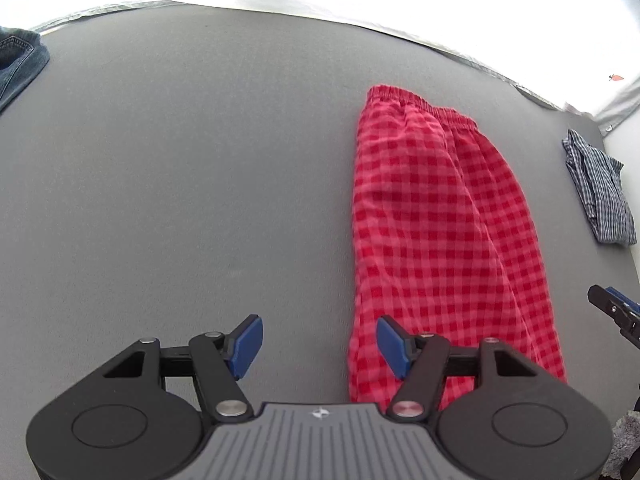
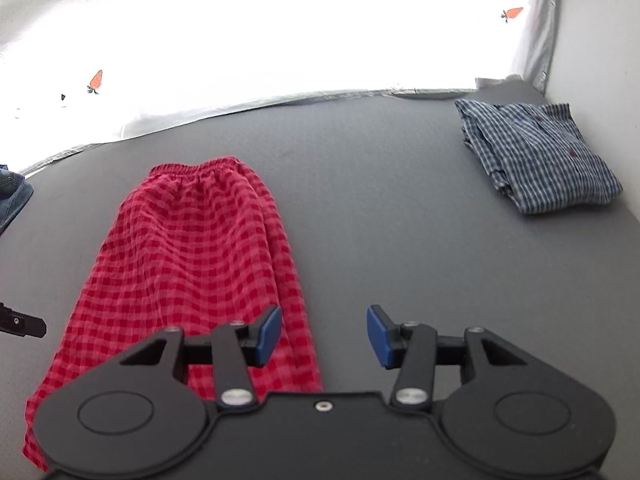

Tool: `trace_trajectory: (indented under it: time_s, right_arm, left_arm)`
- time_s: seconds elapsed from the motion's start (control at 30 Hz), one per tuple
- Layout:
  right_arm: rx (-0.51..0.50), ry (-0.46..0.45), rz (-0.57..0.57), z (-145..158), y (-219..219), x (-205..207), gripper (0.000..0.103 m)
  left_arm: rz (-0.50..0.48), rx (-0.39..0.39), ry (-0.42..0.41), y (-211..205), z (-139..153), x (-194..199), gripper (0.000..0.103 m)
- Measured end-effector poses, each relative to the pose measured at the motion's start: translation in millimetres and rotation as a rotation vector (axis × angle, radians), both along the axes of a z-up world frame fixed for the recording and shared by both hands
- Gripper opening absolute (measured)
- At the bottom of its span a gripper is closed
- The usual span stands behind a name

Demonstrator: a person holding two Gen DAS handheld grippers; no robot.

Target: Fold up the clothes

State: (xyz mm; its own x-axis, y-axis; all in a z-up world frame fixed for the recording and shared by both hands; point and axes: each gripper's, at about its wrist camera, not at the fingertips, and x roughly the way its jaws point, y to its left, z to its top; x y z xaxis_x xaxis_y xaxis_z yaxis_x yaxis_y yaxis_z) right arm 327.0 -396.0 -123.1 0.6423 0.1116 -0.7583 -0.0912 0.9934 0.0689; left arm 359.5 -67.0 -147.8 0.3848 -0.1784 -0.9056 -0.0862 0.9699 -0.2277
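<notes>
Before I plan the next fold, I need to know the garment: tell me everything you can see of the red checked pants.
The red checked pants are light woven cloth in a red and pink gingham, with a gathered elastic waistband at the far end. They lie flat and lengthwise on the grey surface, seemingly folded leg over leg into one long strip, slightly rippled. Their near end passes under both open grippers; neither grips them. Nothing else touches them.

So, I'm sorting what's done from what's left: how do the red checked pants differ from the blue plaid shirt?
The red checked pants lie stretched out long, waistband away from the grippers; the blue plaid shirt is folded into a compact stack. The pants sit mid-surface, between both open grippers; the shirt sits off at the far right edge. The pants' checks are bold, the shirt's fine. Both rest on the grey surface.
</notes>
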Motion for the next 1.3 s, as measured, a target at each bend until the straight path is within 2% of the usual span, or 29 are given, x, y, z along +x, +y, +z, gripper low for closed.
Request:
trace_trajectory:
  time_s: [0.23,0.37,0.43,0.47,0.6,0.67,0.77,0.83,0.87,1.17,1.3]
  right_arm:
    - [0.021,-0.048,0.143,-6.4,46.1,98.5,0.043]
    - [-0.005,0.009,0.213,-35.0,70.0,148.6,0.04]
    - [-0.035,0.039,0.237,-50.2,80.9,163.6,0.021]
    - [-0.038,0.027,0.246,-52.4,83.4,166.1,0.0]
    - [-0.025,-0.064,0.241,-48.3,84.6,171.6,0.0]
    - [-0.024,-0.055,0.231,-52.1,83.7,181.0,0.001]
    - [-0.037,-0.027,0.203,-52.1,74.6,160.7,0.005]
    - [-0.047,-0.009,0.183,-50.9,67.5,142.6,0.026]
    - [-0.052,0.0,0.173,-50.4,64.0,133.6,0.042]
    - [-0.095,0.081,0.081,-45.4,32.2,52.6,0.046]
    - [-0.146,0.122,0.027,-47.4,23.0,5.9,0.047]
  left_arm:
    - [0.009,0.015,-0.076,-9.4,1.9,68.0,0.065]
    - [-0.001,0.039,-0.099,-14.7,-5.9,97.2,0.065]
    - [0.005,0.047,-0.09,-16.6,-12.3,109.6,0.065]
    - [0.01,0.048,-0.086,-17.1,-14.7,113.2,0.065]
    - [0.024,0.041,-0.072,-15.7,-21.3,116.4,0.065]
    - [0.025,0.042,-0.047,-15.2,-25.9,114.9,0.065]
    - [0.025,0.044,-0.027,-16.4,-27.4,107.7,0.065]
    - [0.02,0.033,-0.033,-17.4,-23.2,96.4,0.065]
    - [0.017,0.026,-0.034,-17.8,-21.6,89.8,0.065]
    - [-0.025,-0.025,0.028,-20.2,-23.3,4.0,0.065]
    - [-0.031,-0.099,0.042,-18.6,-28.3,-35.3,0.065]
